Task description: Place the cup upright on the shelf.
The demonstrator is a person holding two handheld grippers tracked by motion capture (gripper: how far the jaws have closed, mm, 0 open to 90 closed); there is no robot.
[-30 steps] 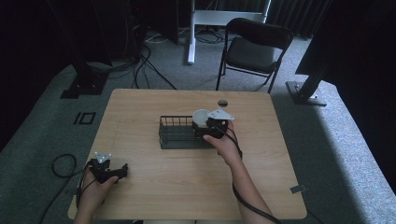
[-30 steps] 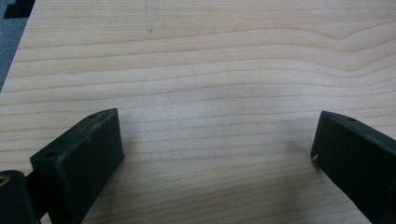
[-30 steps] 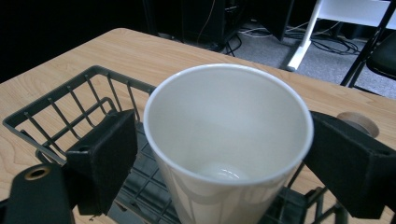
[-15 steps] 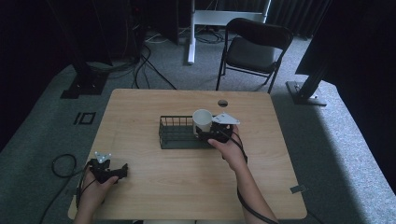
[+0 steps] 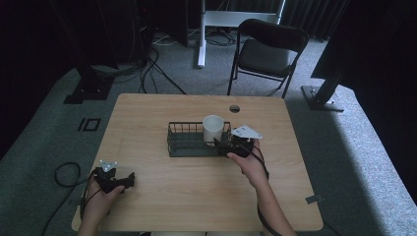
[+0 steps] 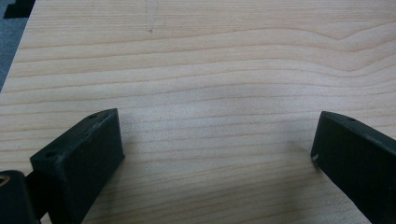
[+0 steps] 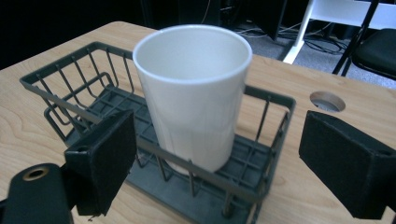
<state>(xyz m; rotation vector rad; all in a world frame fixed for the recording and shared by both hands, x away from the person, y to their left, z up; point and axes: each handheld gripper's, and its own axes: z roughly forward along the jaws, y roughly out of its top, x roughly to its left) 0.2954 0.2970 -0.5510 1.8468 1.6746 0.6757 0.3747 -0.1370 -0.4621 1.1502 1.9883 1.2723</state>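
Observation:
A white cup (image 5: 213, 129) stands upright in the right end of a dark wire basket (image 5: 170, 140) at the middle of the wooden table (image 5: 196, 201). My right gripper (image 5: 224, 143) is open just right of the basket, its jaws spread wide on either side of the cup (image 7: 194, 93) without touching it. The basket (image 7: 60, 93) holds nothing else that I can see. My left gripper (image 5: 129, 180) rests open near the table's front left corner. Between its jaws (image 6: 215, 135) there is only bare wood.
A round cable hole (image 5: 234, 108) sits in the table behind the basket. A black folding chair (image 5: 265, 51) and a white desk leg (image 5: 201, 34) stand beyond the far edge. Cables trail from both grippers off the front edge.
The right gripper, which was up against the cup over the basket, has let it go and drawn back a little to the right. The cup now stands in the basket. The left gripper has not moved.

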